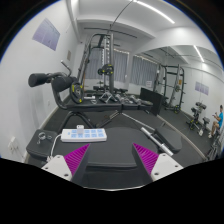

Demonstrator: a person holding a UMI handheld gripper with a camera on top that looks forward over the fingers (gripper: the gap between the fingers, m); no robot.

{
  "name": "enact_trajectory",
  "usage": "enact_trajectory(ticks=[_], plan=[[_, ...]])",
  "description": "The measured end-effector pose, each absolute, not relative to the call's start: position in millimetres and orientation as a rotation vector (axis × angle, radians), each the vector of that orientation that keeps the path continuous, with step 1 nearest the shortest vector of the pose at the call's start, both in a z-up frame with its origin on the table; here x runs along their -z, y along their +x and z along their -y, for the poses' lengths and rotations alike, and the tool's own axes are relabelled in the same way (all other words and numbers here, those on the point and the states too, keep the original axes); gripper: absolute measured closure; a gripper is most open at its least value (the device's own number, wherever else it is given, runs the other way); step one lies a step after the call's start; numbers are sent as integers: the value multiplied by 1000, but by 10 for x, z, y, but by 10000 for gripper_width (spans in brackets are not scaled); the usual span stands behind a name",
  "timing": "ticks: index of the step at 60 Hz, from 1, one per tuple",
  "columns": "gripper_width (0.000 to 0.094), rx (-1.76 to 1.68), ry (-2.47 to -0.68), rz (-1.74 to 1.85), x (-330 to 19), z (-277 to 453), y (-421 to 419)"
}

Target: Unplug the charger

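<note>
A white power strip (pixel 85 133) lies flat on a dark table (pixel 120 128), just ahead of my left finger. I cannot make out a charger plugged into it from here. A thin grey cable (pixel 152 134) runs across the table to the right of the strip. My gripper (pixel 112 158) hovers over the table's near edge, open, with nothing between its magenta pads (pixel 76 157). The strip sits beyond the fingertips and is not touched.
This is a gym room. A black weight machine (pixel 100 62) and a padded bench (pixel 48 80) stand behind the table on the left. A squat rack (pixel 172 85) stands at the back right, with a dark box (pixel 150 97) on the table's far end.
</note>
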State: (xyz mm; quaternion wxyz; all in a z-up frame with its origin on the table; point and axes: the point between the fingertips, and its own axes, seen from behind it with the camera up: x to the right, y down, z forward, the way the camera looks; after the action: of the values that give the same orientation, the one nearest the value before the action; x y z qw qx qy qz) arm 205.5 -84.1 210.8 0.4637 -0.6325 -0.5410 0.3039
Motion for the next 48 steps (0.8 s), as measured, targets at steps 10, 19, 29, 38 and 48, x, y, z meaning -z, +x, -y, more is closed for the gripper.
enact_trajectory(ticks=[10, 19, 29, 38, 48], plan=[[80, -788, -1538, 1376, -1892, 1258, 1560], [81, -837, -1508, 1444, -1707, 1506, 1286], [80, -894, -1480, 1503, -1412, 1773, 833], [81, -937, -1466, 1524, -1136, 1873, 394], [80, -957, -1458, 1527, -855, 1920, -142]])
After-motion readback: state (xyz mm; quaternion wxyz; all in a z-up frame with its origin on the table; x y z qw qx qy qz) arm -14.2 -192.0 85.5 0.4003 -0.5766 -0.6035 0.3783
